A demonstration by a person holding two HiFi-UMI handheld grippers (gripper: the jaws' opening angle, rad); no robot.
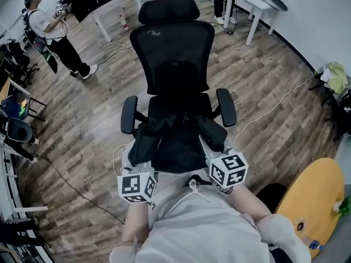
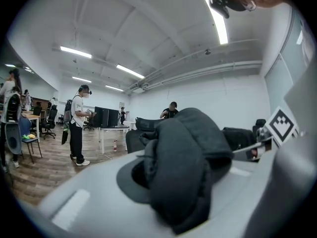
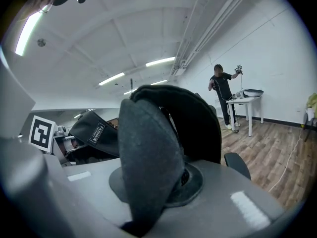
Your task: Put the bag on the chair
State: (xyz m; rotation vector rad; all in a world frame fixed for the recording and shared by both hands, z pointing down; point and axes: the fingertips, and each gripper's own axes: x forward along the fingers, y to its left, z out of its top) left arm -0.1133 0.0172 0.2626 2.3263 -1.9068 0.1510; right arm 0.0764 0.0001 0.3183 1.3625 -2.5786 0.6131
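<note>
A black office chair [image 1: 174, 53] stands right in front of me on the wooden floor. A black bag [image 1: 175, 138] hangs over its seat between my two grippers. My left gripper [image 1: 138, 153] holds the bag's left side, and in the left gripper view a thick black strap [image 2: 184, 177] is pinched between the grey jaws of that gripper [image 2: 181, 202]. My right gripper [image 1: 213, 147] holds the bag's right side; its own view shows this gripper [image 3: 148, 202] shut on a padded black strap [image 3: 148, 157]. Whether the bag rests on the seat I cannot tell.
A person [image 1: 55, 32] stands at the back left beside a white desk [image 1: 112, 10]. Another white table [image 1: 247, 4] is at the back right. A cable [image 1: 274, 106] runs over the floor on the right. A yellow round top [image 1: 312, 201] lies near right. Chairs [image 1: 16, 127] line the left edge.
</note>
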